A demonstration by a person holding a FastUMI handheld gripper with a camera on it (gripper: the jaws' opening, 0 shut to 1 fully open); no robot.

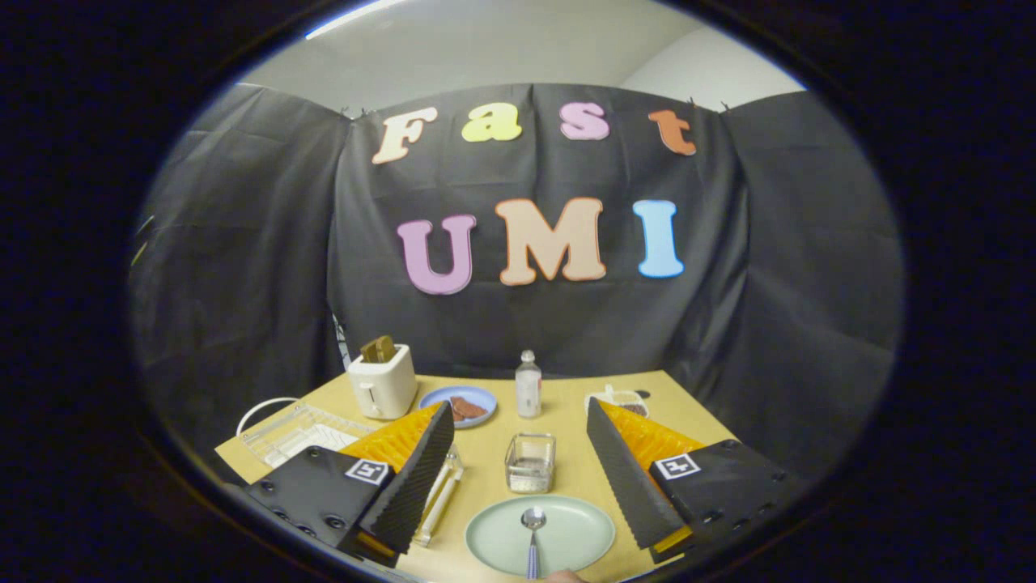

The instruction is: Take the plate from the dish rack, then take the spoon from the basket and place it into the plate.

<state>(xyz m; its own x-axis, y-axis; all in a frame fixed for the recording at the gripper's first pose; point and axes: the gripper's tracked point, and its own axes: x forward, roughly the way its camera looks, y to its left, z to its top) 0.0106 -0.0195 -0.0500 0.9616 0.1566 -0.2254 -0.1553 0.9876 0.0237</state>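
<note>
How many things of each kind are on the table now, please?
Plates: 2, the green plate between the open, empty gripper fingers and the blue plate
Spoons: 1, the spoon in the green plate
Toasters: 1, the toaster
Bottles: 1, the bottle
Dish racks: 1, the dish rack
Baskets: 1, the basket
Total: 7

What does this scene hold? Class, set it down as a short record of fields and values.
plate: pale green round plate on the wooden table, between the fingers
spoon: metal spoon with blue handle lying in the plate
gripper: gripper open, holding nothing
basket: small clear square basket just beyond the plate
rack: white wire dish rack beside the white toaster
</note>
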